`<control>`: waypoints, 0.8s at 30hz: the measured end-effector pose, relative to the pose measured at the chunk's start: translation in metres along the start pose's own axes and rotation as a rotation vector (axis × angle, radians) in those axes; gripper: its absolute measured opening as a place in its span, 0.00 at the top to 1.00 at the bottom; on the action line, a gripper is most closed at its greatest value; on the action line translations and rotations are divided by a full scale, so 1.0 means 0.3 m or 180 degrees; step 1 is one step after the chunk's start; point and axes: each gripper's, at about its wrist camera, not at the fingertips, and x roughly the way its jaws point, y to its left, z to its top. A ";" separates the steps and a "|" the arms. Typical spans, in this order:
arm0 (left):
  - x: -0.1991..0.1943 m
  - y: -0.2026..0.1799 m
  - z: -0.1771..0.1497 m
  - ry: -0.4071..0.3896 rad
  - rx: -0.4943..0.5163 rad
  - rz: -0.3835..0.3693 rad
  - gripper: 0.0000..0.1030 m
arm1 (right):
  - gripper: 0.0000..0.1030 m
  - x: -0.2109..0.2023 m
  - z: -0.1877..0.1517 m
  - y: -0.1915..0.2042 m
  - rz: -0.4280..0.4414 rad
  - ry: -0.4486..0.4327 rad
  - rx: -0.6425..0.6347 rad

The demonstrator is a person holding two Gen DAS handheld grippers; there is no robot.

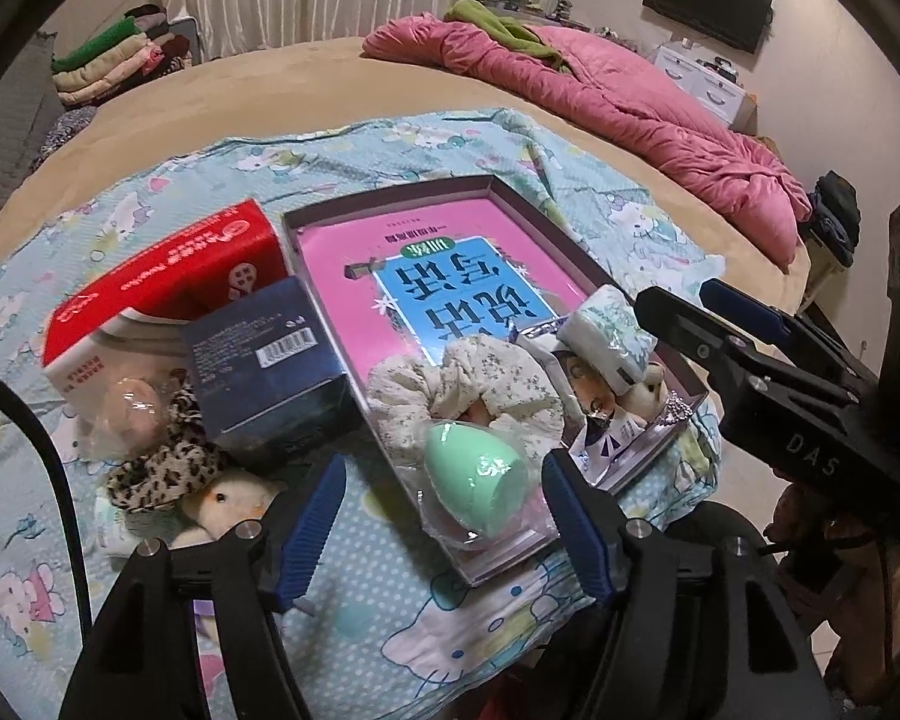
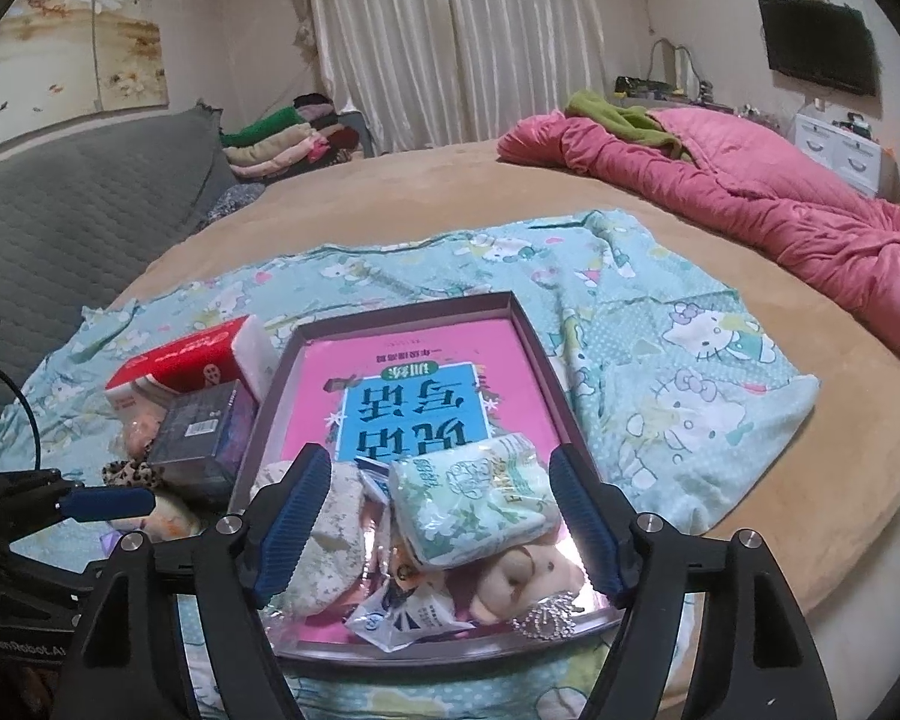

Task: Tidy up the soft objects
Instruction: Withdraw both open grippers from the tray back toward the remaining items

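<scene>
On a bed [image 2: 390, 192] spread with a pale-blue cartoon-print blanket [image 2: 660, 360]: a shallow cardboard tray [image 2: 546, 372] lined with a pink-and-blue booklet [image 2: 414, 372], already crowded at its near end. Inside, a mint-green egg-shaped makeup sponge in clear wrap [image 1: 480, 474], a cream floral fabric scrunchie [image 1: 468, 390], a green-printed soft tissue pack [image 2: 480, 498] lying on a small beige plush toy [image 2: 522, 582], a crumpled foil sachet [image 2: 402, 612].

Outside the tray, left of it: a leopard-print scrunchie [image 1: 162, 468], a white plush chick [image 1: 228, 504] and a peach sponge in film [image 1: 129, 405], pressed against a red-and-white carton [image 1: 162, 294] and a dark-blue box [image 1: 264, 360].

All soft goods likely featherweight and squashy; film-wrapped sponges probably slippery, best pinched across the widest middle; scrunchies gathered at one fold.

Left gripper [image 1: 444, 522] spread wide, empty, jaws flanking the green sponge without contact. Right gripper [image 2: 438, 522] likewise released, jaws apart on either side of the tissue pack and cream scrunchie, gripping nothing.
</scene>
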 end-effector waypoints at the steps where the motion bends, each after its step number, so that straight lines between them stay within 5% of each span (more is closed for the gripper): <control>1: -0.010 0.004 0.001 -0.0021 -0.0010 0.0005 0.34 | 0.25 -0.002 0.002 0.005 0.0008 -0.0001 -0.0011; 24: -0.212 0.091 0.002 -0.0342 -0.0146 0.0131 0.29 | 0.24 -0.131 0.066 0.160 0.0136 -0.0200 -0.0169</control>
